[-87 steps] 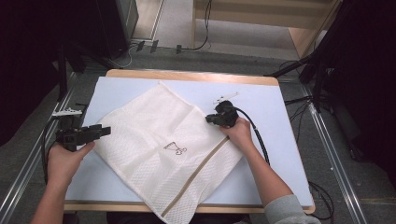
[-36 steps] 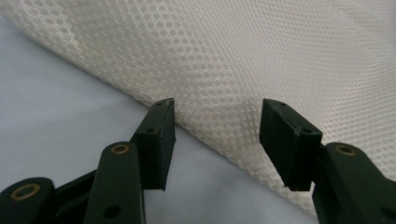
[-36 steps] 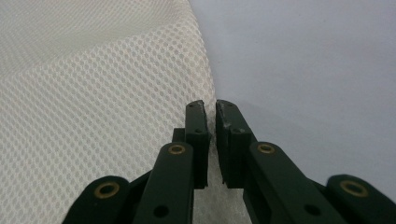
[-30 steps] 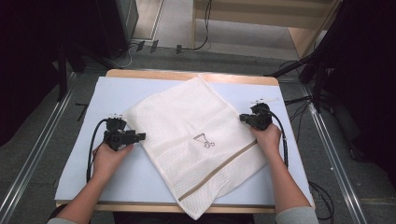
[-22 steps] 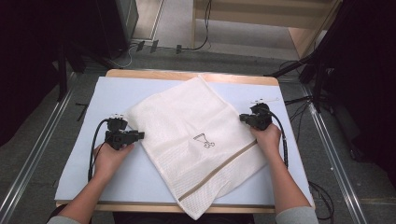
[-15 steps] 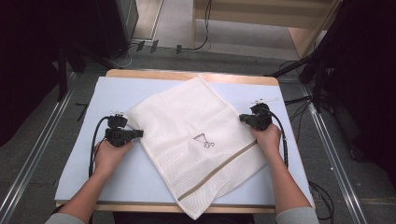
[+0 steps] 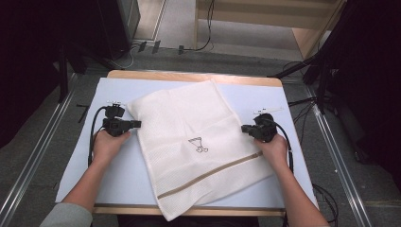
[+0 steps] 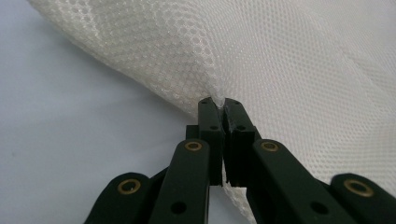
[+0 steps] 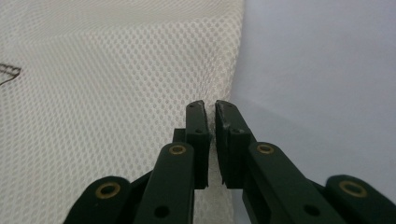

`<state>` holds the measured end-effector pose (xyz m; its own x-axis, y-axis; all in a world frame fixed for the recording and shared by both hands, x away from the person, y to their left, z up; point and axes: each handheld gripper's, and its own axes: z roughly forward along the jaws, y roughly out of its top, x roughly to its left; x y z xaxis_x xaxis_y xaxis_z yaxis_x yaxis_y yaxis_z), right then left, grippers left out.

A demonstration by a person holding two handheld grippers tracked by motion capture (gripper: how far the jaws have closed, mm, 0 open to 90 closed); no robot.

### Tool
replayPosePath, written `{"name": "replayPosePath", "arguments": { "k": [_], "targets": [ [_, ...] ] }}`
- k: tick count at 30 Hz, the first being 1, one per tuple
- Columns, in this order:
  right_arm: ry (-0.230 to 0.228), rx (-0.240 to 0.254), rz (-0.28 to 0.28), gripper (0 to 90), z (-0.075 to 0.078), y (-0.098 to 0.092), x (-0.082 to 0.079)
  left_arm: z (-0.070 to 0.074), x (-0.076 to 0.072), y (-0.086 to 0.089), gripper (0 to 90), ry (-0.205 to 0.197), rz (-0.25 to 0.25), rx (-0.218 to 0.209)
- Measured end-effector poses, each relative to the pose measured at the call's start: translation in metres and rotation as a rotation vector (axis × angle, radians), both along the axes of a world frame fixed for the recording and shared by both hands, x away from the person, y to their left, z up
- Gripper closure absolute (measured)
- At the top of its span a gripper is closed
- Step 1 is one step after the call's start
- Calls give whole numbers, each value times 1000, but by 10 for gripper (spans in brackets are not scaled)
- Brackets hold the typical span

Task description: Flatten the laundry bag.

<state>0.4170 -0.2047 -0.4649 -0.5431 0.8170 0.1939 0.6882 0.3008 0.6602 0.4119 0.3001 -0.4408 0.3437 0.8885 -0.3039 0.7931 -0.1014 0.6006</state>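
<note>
A white mesh laundry bag (image 7: 189, 118) lies flat and slanted on the pale blue table (image 7: 118, 184), with a small dark logo (image 7: 198, 144) and a tan stripe (image 7: 213, 172) near its front end. My left gripper (image 7: 137, 124) is shut on the bag's left edge. The left gripper view shows the mesh (image 8: 280, 60) pinched between the closed tips (image 8: 220, 101) and lifted a little into a fold. My right gripper (image 7: 244, 128) is shut on the bag's right edge. In the right gripper view, the netting (image 9: 116, 93) runs between the tips (image 9: 210, 105).
The table's wooden far edge (image 7: 194, 75) borders a grey floor with cables (image 7: 189, 47). Metal rails (image 7: 28, 175) run along both sides. The bag's front corner (image 7: 172, 215) hangs slightly over the near edge. Bare tabletop lies outside each hand.
My left gripper has taken hold of the bag's left edge and moved farther up the table. My right hand came a little nearer, and the bag has turned slightly clockwise.
</note>
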Motion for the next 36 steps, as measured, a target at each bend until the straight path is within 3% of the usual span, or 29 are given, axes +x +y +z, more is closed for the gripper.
{"name": "replayPosePath", "arguments": {
  "k": [12, 19, 22, 25, 28, 31, 36],
  "targets": [
    [6, 10, 60, 850, 1, 9, -52, 4, 23, -1, 883, -4, -12, 0],
    [8, -4, 103, 836, -1, 20, -75, 3, 27, -3, 873, -12, -16, -13],
    [-2, -11, 112, 811, 0, 20, -75, 4, 27, -1, 833, 0, -14, -25],
    [-2, 9, 110, 754, 0, 17, -73, 5, 26, 0, 708, 5, -19, -32],
    [-35, 7, 110, 639, 3, 13, -72, 9, 19, -2, 609, -14, -28, 13],
    [-43, 2, 99, 565, 5, 13, -71, 11, 13, -3, 571, -19, -37, 29],
    [-64, 22, 97, 505, 8, 12, -68, 21, -5, 0, 525, -54, -42, -16]
  ]
}}
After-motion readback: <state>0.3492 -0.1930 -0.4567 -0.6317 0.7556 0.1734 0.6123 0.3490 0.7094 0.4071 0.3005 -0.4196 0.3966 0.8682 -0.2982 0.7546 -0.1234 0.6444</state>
